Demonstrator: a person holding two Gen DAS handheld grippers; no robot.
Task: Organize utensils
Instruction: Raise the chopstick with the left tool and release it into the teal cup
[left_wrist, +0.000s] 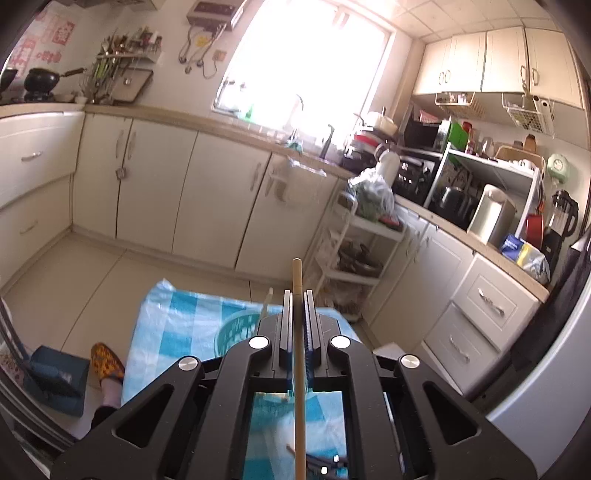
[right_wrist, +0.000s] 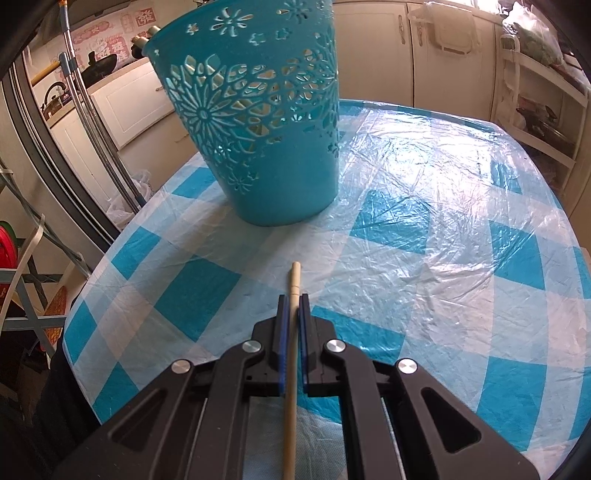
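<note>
The left gripper (left_wrist: 297, 295) is clamped on a pale wooden chopstick (left_wrist: 297, 280) that runs lengthwise between its blue pads, its blunt end sticking out past the fingertips and high above the table. Below it, partly hidden by the gripper body, sits the teal perforated basket (left_wrist: 236, 328) on the blue-and-white checked tablecloth (left_wrist: 173, 325). The right gripper (right_wrist: 294, 299) is likewise closed on a second chopstick (right_wrist: 294, 280), held low over the tablecloth (right_wrist: 406, 240) with its tip pointing toward the teal basket (right_wrist: 266, 122), which stands upright near the table's far left edge. Pale stick ends show above the basket's rim.
</note>
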